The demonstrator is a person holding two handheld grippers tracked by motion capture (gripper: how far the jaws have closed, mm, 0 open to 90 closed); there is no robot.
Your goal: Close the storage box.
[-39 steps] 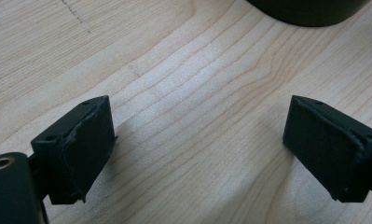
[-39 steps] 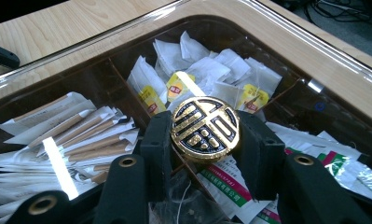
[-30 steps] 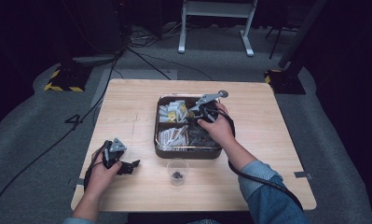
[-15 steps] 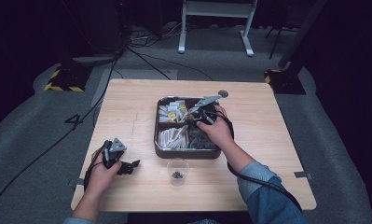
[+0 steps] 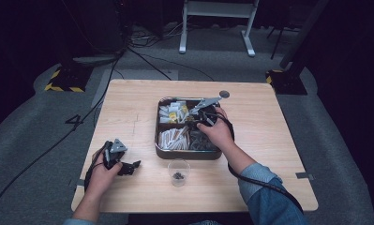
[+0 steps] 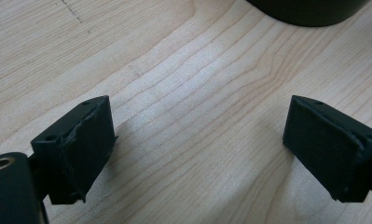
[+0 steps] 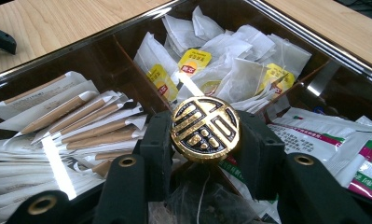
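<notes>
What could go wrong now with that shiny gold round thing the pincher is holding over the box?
The right gripper grips the gold knob only by its edges, so it might slip out and drop among the tea bags. It also sits close above the sugar sticks and could snag or crumple them.

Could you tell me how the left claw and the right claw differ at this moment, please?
The left claw stands open with nothing between its jaws; the right claw is shut on a gold disc. The left claw hovers over bare table; the right claw sits over the tin of tea bags. Both have black jaws.
</notes>
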